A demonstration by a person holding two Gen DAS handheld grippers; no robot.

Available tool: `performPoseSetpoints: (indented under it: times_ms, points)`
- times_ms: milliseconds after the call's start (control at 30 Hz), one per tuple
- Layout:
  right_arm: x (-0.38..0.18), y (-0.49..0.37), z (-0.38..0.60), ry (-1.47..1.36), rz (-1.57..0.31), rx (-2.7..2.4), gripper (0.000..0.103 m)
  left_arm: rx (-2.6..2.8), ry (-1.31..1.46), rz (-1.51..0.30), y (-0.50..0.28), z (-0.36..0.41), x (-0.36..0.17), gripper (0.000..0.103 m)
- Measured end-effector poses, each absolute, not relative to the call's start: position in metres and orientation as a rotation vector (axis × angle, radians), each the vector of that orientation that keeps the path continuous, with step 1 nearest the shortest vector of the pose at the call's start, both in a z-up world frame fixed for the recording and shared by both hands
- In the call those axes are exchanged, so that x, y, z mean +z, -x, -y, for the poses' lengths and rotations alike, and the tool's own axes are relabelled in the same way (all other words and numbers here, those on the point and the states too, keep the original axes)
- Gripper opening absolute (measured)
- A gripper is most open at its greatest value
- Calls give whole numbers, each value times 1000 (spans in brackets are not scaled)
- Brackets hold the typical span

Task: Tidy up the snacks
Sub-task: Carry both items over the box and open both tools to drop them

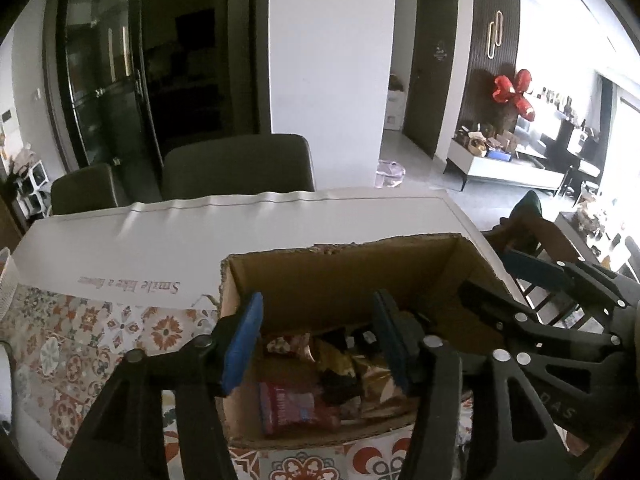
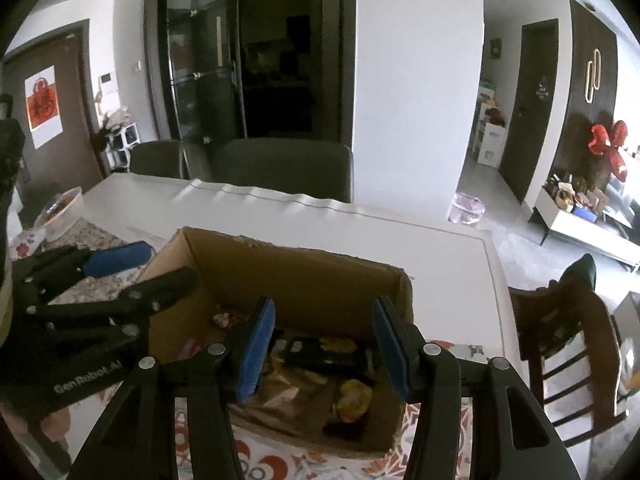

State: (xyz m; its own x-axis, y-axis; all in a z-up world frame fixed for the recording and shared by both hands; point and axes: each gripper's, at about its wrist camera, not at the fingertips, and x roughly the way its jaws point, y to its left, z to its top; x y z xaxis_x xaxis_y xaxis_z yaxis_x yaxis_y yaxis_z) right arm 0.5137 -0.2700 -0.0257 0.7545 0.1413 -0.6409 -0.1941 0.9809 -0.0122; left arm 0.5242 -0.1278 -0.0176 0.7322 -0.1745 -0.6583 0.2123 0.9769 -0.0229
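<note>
An open cardboard box [image 1: 340,272] [image 2: 320,276] stands on the patterned tablecloth and holds several snack packets. In the left wrist view I see a red packet [image 1: 294,406] and gold and dark wrappers [image 1: 340,364] in it. In the right wrist view there is a black packet [image 2: 324,354] and a yellow wrapped snack [image 2: 354,398]. My left gripper [image 1: 316,348] is open and empty above the box's near left part. My right gripper [image 2: 324,346] is open and empty above the box's near right part. Each gripper shows at the edge of the other's view.
The table [image 1: 280,220] has a white far half and a floral cloth [image 1: 80,344] near me. Two dark chairs [image 1: 240,168] stand behind it. A wooden chair [image 2: 568,340] is at the right. A white bowl [image 2: 60,212] sits at the far left.
</note>
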Motion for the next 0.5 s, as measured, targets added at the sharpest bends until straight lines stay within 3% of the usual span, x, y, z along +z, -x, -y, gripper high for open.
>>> performPoseSetpoints:
  times_ms: [133, 200, 500]
  points:
    - [-23, -506, 274, 61, -704, 144, 55, -203, -50, -704, -514, 125, -9, 68]
    - [-20, -499, 279, 45, -695, 125, 65, -203, -39, -699, -506, 123, -3, 70]
    - [5, -438, 297, -17, -630, 1, 67, -283, -11, -671, -458, 128, 18, 75]
